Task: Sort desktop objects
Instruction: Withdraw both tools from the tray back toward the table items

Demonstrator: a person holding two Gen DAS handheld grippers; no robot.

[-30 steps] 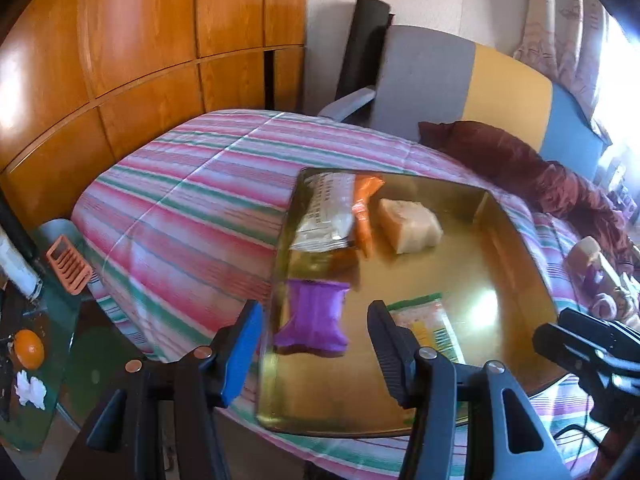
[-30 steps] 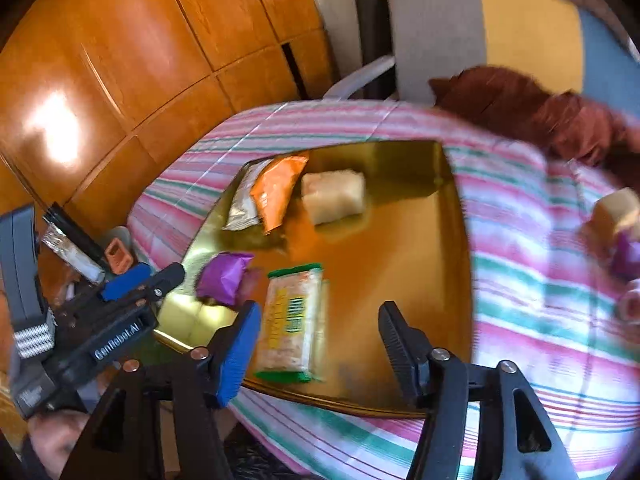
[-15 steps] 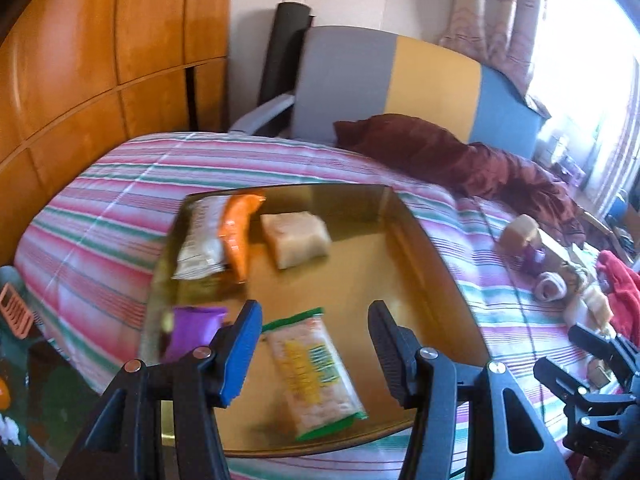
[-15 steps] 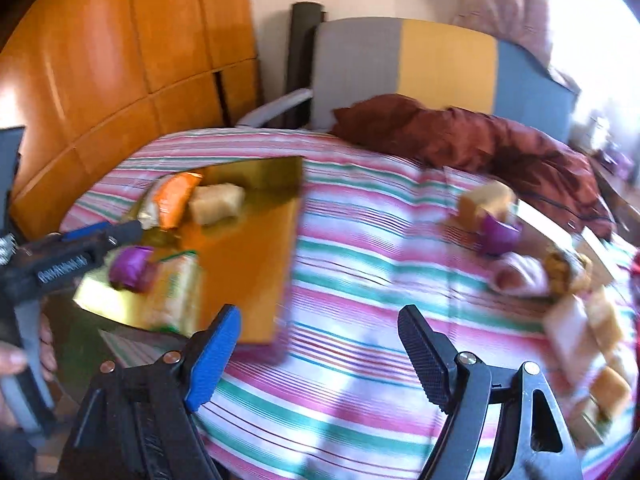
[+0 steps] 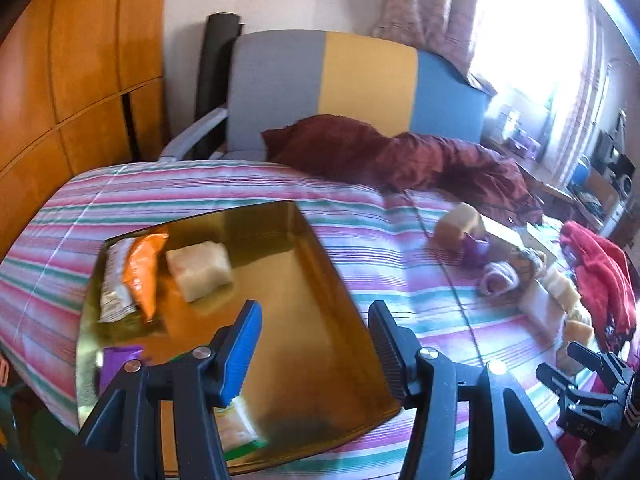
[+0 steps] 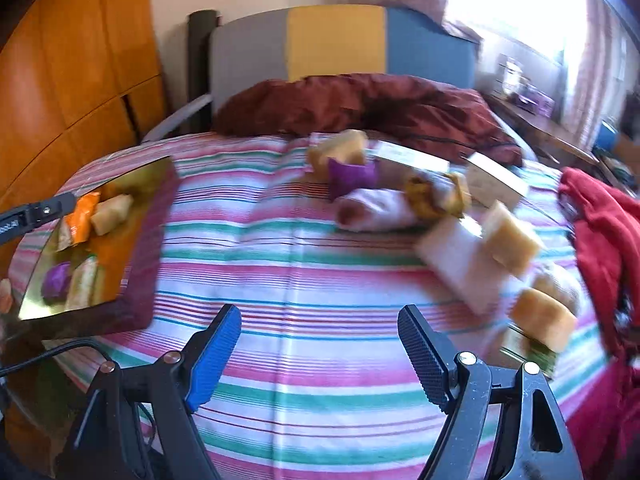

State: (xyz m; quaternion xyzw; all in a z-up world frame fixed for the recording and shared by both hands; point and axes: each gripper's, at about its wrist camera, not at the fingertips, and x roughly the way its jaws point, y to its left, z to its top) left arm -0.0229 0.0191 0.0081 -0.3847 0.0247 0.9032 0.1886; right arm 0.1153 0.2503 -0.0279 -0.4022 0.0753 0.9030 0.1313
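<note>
A gold tray is set flat on the striped tabletop, loaded with an orange packet, a pale packet and a purple packet. Loose snacks are heaped well apart.

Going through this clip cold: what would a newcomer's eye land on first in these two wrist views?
First the shiny gold tray on the left of the striped tablecloth, holding an orange packet, a pale wrapped block and a purple packet. Next, the loose heap of snacks still lying on the cloth to the right, a purple packet among them. In the foreground, the right claw stands open and empty over bare cloth.
</note>
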